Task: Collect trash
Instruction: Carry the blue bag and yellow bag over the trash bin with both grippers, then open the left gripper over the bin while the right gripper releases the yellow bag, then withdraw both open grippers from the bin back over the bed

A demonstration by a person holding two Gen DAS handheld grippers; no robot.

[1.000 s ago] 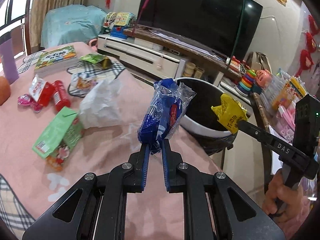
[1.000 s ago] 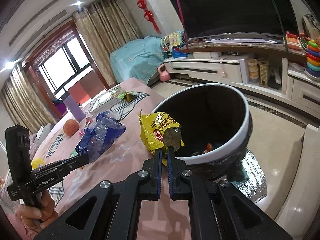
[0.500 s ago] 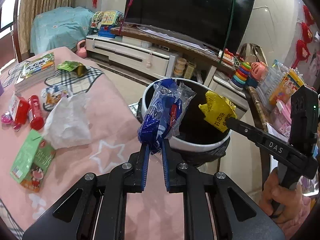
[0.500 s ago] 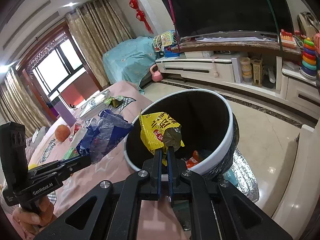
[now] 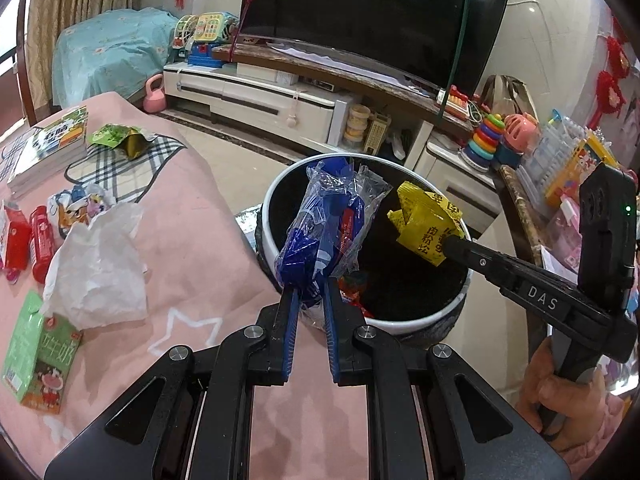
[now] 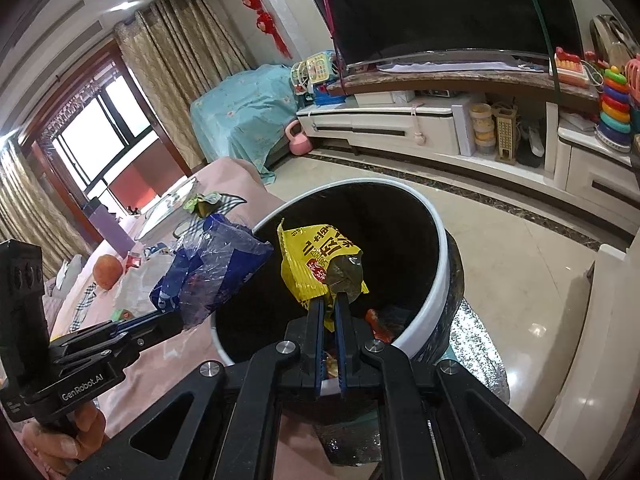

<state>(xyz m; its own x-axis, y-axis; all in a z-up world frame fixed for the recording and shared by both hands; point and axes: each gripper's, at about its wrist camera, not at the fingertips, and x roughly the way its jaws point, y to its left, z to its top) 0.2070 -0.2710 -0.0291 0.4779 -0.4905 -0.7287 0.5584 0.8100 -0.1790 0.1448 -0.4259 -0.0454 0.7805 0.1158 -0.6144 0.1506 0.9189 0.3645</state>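
Observation:
My left gripper (image 5: pixel 309 288) is shut on a crumpled blue and clear plastic wrapper (image 5: pixel 328 224), held over the near rim of the white-rimmed black trash bin (image 5: pixel 276 200). In the right wrist view the same blue wrapper (image 6: pixel 212 268) hangs at the bin's left edge. My right gripper (image 6: pixel 329 300) is shut on a yellow snack wrapper (image 6: pixel 308 256) above the bin's (image 6: pixel 438 240) dark opening. The yellow wrapper (image 5: pixel 424 220) also shows in the left wrist view, over the bin's right side. Red scraps lie at the bin's bottom.
On the pink tablecloth (image 5: pixel 200 220) lie a white crumpled bag (image 5: pixel 96 264), a green carton (image 5: pixel 36 348), red packets (image 5: pixel 28 236), a green wrapper (image 5: pixel 116 136) and books (image 5: pixel 48 144). An orange (image 6: pixel 108 272) sits further back. A TV stand (image 6: pixel 400 124) and toys line the wall.
Both grippers have moved from above the table toward the bin, carrying their wrappers. The blue and the yellow wrapper now hang over the bin's opening.

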